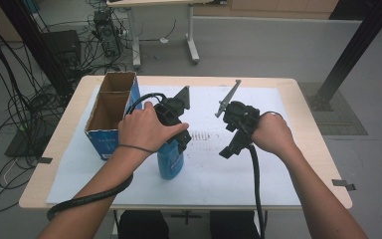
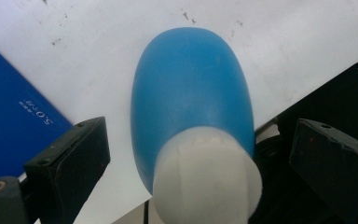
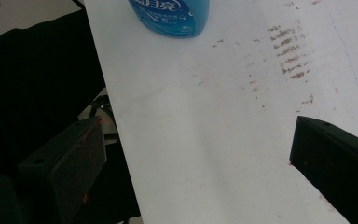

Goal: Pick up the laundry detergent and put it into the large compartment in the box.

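The blue bottle (image 2: 191, 88) stands upright on the white sheet (image 1: 258, 174) covering the desk (image 1: 308, 99), directly beneath the left tool (image 1: 171, 130). That tool's jaws are spread wide, one on each side of the bottle's white cap (image 2: 207, 175), and they touch nothing. The step in hand looks like taking the bottle near its top. To do it well, the left tool should sink until its jaws flank the neck just under the cap, stay centred, then close evenly so the bottle does not tip toward the blue cardboard box (image 1: 110, 117) beside it. The bottle's long axis runs vertically, cap up toward the tool, base on the sheet. The right tool (image 1: 231, 144) hangs wide open and empty over bare sheet, the bottle well ahead of its jaws.
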`<state>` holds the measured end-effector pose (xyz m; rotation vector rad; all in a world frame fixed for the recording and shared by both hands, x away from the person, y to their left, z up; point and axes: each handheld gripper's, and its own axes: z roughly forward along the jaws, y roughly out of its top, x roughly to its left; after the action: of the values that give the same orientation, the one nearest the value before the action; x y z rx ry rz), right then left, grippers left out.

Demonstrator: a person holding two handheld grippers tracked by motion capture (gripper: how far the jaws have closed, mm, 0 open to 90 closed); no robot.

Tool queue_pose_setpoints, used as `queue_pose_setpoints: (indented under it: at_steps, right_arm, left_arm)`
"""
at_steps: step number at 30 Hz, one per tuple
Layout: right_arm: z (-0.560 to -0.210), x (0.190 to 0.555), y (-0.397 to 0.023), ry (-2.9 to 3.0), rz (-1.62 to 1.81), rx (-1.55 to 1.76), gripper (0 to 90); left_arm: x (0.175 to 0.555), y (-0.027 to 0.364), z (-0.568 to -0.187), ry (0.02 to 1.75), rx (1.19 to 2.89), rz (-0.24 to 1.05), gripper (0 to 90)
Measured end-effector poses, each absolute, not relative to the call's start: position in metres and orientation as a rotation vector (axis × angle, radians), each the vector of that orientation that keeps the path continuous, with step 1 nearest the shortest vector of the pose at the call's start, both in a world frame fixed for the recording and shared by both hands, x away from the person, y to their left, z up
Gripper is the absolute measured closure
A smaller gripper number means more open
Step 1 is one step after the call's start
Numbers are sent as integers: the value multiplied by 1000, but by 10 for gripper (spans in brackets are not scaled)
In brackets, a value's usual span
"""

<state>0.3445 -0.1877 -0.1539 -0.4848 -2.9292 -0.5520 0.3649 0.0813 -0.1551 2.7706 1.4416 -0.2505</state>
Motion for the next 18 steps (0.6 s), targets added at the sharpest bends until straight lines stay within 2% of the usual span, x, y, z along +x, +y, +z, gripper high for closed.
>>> queue_pose_setpoints:
  at_steps: [11, 18]
  right_arm:
    - [-155, 344, -186, -2931, -549, -479, 35]
    - [-156, 343, -186, -2929, -552, -480, 34]
  left_arm:
    - [362, 80, -166, 1441, 2783, -257, 50]
    - [360, 78, -166, 1460, 2781, -216, 74]
